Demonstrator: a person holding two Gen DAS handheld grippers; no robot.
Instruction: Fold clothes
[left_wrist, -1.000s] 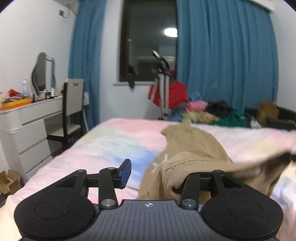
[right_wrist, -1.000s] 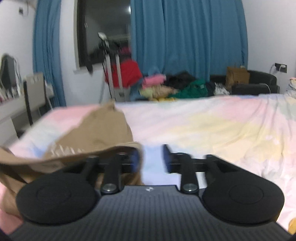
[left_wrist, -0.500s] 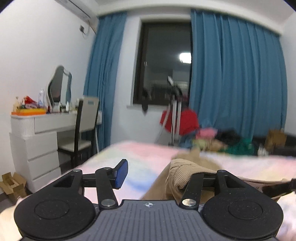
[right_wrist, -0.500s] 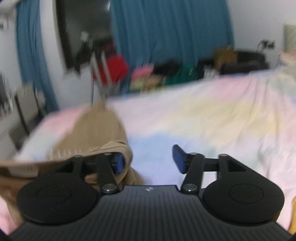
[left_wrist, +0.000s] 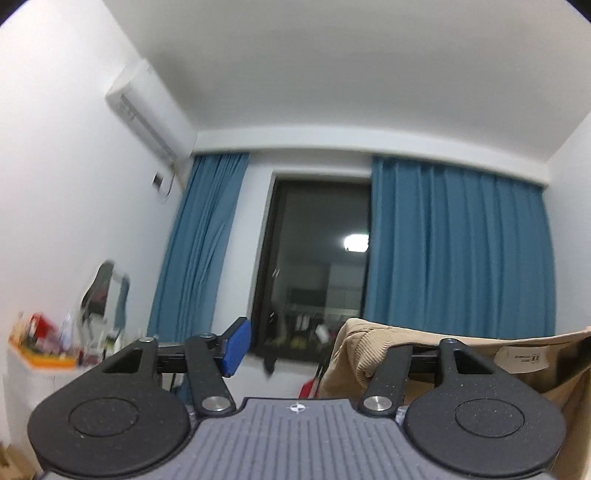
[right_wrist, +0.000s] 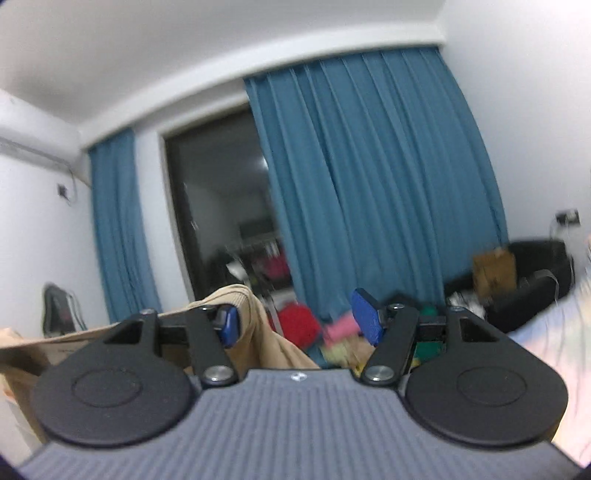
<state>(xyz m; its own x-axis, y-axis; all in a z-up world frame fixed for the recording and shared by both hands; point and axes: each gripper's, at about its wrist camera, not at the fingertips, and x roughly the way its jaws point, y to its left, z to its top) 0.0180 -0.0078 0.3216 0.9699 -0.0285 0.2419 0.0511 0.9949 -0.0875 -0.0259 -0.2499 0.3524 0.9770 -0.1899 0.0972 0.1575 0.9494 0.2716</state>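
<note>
Both cameras are tilting up toward the ceiling, the blue curtains (left_wrist: 458, 251) and the dark window (left_wrist: 314, 273). The left hand-held gripper (left_wrist: 303, 343) is standing wide apart, with the tan garment (left_wrist: 369, 347) draping over its right finger (a sewn label (left_wrist: 522, 360) is showing inside). The right hand-held gripper (right_wrist: 295, 325) is also spread open, the same garment (right_wrist: 255, 332) hanging over its left finger (right_wrist: 227, 326), raised off the bed (right_wrist: 561, 332).

Ahead of both cameras lies open air up to the blue pleated curtains (left_wrist: 458, 254). The tan corduroy garment (left_wrist: 364, 343) drapes across each lower view, blocking passage there.
</note>
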